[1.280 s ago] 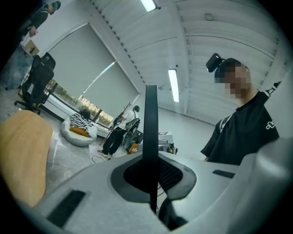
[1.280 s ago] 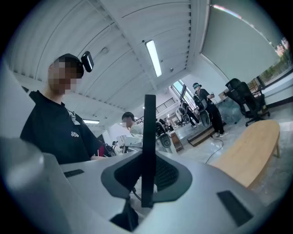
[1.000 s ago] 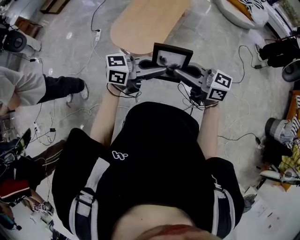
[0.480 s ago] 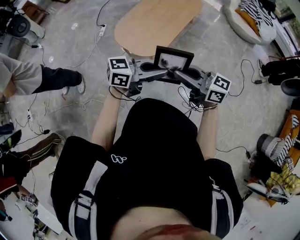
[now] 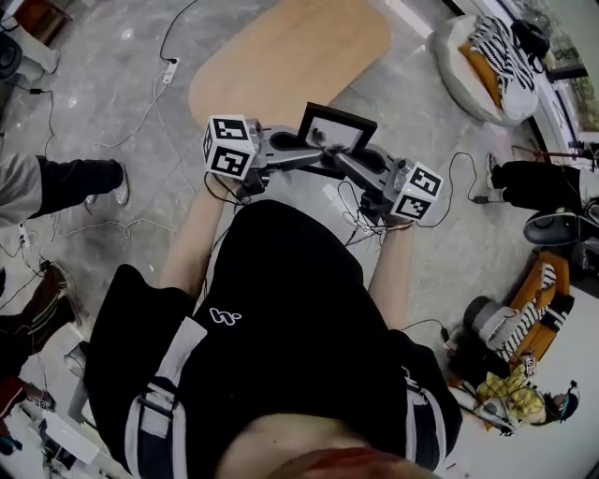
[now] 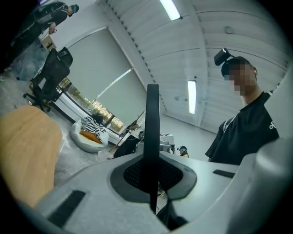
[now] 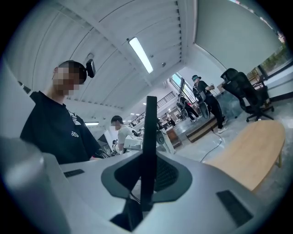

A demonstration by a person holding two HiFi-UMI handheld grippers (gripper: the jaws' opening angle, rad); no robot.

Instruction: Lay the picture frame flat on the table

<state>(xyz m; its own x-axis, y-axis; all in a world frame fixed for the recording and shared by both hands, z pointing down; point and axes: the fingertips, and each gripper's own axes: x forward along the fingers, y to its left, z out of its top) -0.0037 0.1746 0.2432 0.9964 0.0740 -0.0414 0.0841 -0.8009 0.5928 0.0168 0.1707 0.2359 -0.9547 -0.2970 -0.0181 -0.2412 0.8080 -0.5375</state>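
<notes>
Carry step: left claw [image 5: 304, 157] and right claw [image 5: 348, 164] both clamp the picture frame [image 5: 338, 129], which is upright in the air near the table [image 5: 281, 65]; next move probably: reach forward, tip it flat, let go.

**Head view:** even, diffuse overhead light with soft shadows and a faint sheen on the grey floor [image 5: 103, 103]. Barrel distortion bends the edges.

**Gripper views:** circular fisheye pictures with black corners. The ceiling light strips [image 6: 170, 8] glare white and the window [image 6: 87, 104] is overexposed. The near picture frame [image 6: 152, 123] is a dark, soft-focus silhouette.
</notes>
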